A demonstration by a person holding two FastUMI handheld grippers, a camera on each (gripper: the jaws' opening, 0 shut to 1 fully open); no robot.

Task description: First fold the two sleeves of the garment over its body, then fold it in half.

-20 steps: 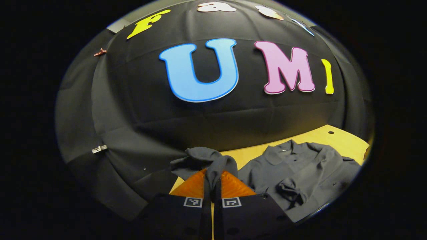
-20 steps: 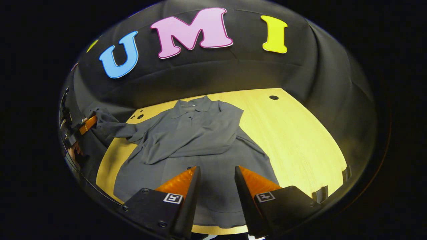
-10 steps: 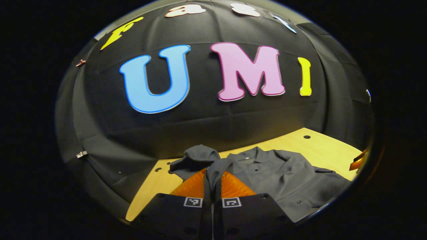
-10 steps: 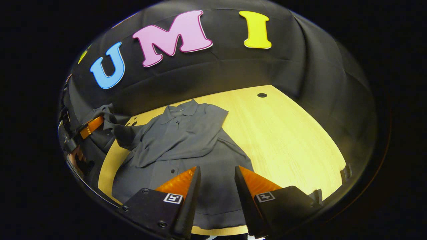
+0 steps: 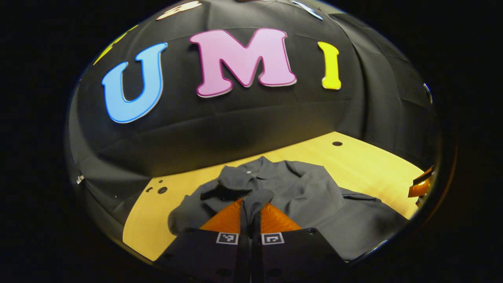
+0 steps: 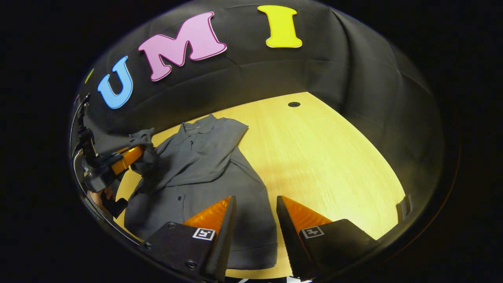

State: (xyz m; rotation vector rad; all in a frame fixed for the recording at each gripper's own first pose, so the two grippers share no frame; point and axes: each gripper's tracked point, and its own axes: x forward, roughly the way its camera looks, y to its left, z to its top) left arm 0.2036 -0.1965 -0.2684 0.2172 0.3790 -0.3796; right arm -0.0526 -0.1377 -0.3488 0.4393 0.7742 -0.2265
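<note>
Left gripper [image 5: 250, 212] pinching sleeve [image 5: 235, 184] — right gripper [image 6: 255, 212] agape

The garment [image 6: 204, 165] is plain dark grey, lying on a pale yellow wood-grain table [image 6: 322, 157].

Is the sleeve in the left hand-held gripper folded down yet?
No: sleeve is pinched in the left hand-held gripper, raised over the shirt.

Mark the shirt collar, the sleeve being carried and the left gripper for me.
shirt collar [image 6: 198, 127]: right gripper view, collar flap.
sleeve [image 5: 251, 200]: left gripper view, cloth pinched between the fingers.
left gripper [image 6: 137, 152]: right gripper view, at its fingertips.
</note>
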